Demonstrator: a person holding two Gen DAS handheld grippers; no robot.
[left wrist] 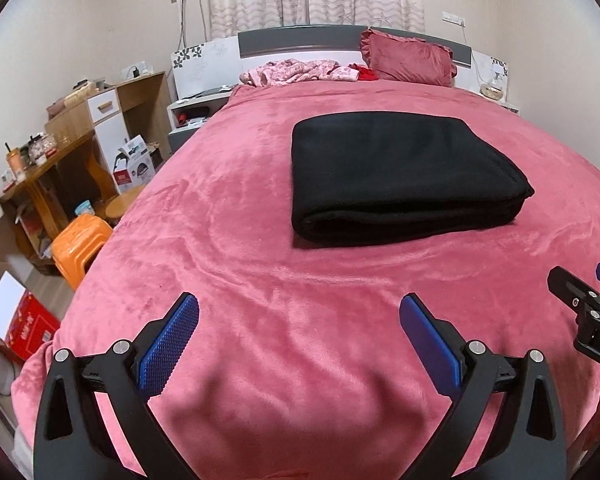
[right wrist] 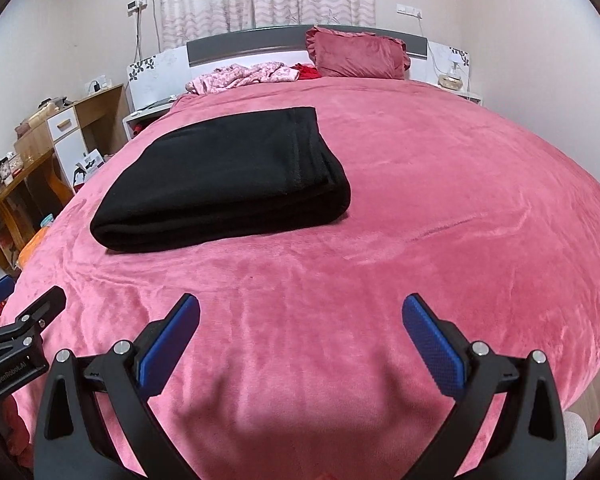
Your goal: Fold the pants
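Observation:
The black pants point(left wrist: 400, 176) lie folded into a thick flat rectangle on the pink bedspread point(left wrist: 260, 240), near the middle of the bed; they also show in the right wrist view point(right wrist: 228, 184). My left gripper point(left wrist: 299, 308) is open and empty, held above the near part of the bed, well short of the pants. My right gripper point(right wrist: 300, 308) is open and empty too, beside the left one and to the right of the pants. Each gripper shows at the edge of the other's view: the right one point(left wrist: 580, 284) and the left one point(right wrist: 24, 304).
A red pillow point(left wrist: 412, 60) and a pink crumpled garment point(left wrist: 296, 72) lie at the headboard. A wooden desk point(left wrist: 52, 160), an orange stool point(left wrist: 80, 244) and boxes point(left wrist: 24, 328) stand left of the bed. A nightstand with a lamp point(right wrist: 452, 76) is at the back right.

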